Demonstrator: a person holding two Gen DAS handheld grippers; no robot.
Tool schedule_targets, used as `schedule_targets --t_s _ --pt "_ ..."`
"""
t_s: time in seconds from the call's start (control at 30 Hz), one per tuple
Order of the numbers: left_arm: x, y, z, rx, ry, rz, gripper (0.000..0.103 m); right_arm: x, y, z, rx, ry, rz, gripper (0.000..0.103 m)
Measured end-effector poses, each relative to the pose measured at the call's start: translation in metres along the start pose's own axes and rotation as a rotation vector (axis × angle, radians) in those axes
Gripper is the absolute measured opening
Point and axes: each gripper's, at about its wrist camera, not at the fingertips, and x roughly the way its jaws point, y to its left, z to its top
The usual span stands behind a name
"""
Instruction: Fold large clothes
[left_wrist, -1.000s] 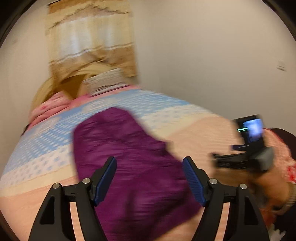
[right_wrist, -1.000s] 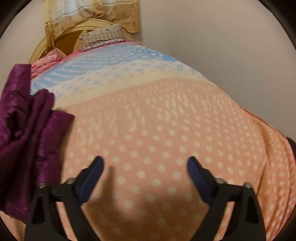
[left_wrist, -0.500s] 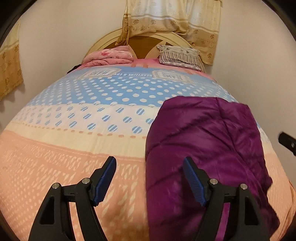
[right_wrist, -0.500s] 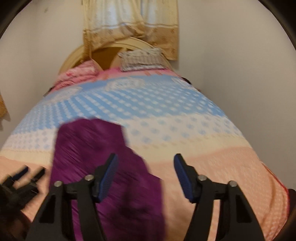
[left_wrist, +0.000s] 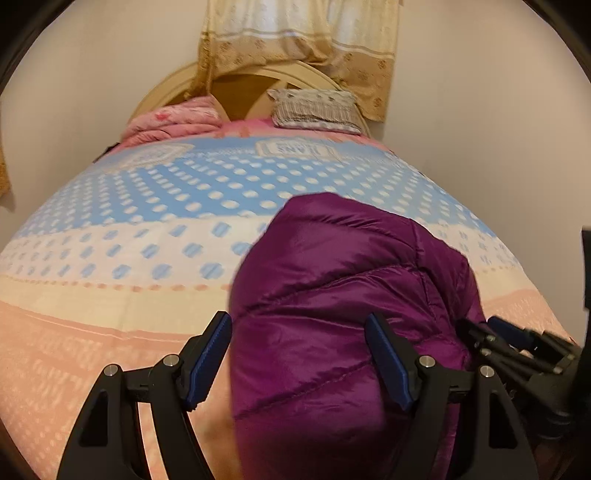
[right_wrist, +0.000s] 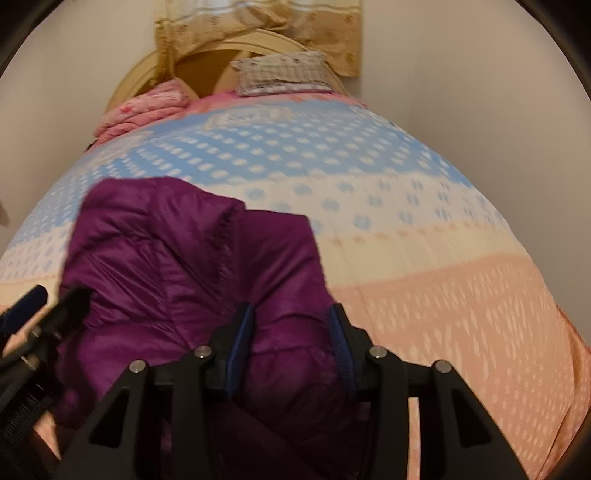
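A purple quilted puffer jacket lies bunched on the bed, near its foot. My left gripper is open, its fingers straddling the jacket's near left edge. In the right wrist view the jacket fills the lower left. My right gripper is partly closed, with jacket fabric between its blue pads; I cannot tell whether it pinches the fabric. The right gripper also shows at the right edge of the left wrist view, and the left gripper at the left edge of the right wrist view.
The bed has a dotted cover in blue, cream and peach bands. A pink folded blanket and a striped pillow lie by the headboard. Walls stand close on both sides of the bed.
Both grippers have come in close to the jacket. The right gripper's fingers have narrowed around the fabric. The left gripper stays open.
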Motion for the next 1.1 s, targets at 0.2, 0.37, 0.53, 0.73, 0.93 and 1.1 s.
schedule_targets --t_s 0.2,0.37,0.53,0.73,0.93,1.1 --pt "0.020 -0.030 -0.009 0.078 0.029 0.021 0.085 0.009 -0.012 -0.008 0.012 -0.005 -0.028 0.045" --pt "0.029 -0.037 -0.016 0.093 0.024 0.025 0.091 0.015 -0.019 -0.016 0.034 -0.011 -0.013 0.045" --pt "0.035 -0.040 -0.021 0.104 0.031 0.020 0.097 0.021 -0.022 -0.022 0.051 -0.012 0.003 0.047" --pt "0.045 -0.039 -0.023 0.094 0.056 0.005 0.101 0.027 -0.023 -0.024 0.056 0.000 0.010 0.049" --pt "0.050 -0.041 -0.026 0.100 0.080 0.003 0.102 0.032 -0.025 -0.025 0.051 0.008 0.007 0.049" --pt "0.052 -0.043 -0.027 0.106 0.088 0.012 0.102 0.035 -0.024 -0.026 0.045 0.019 0.005 0.050"
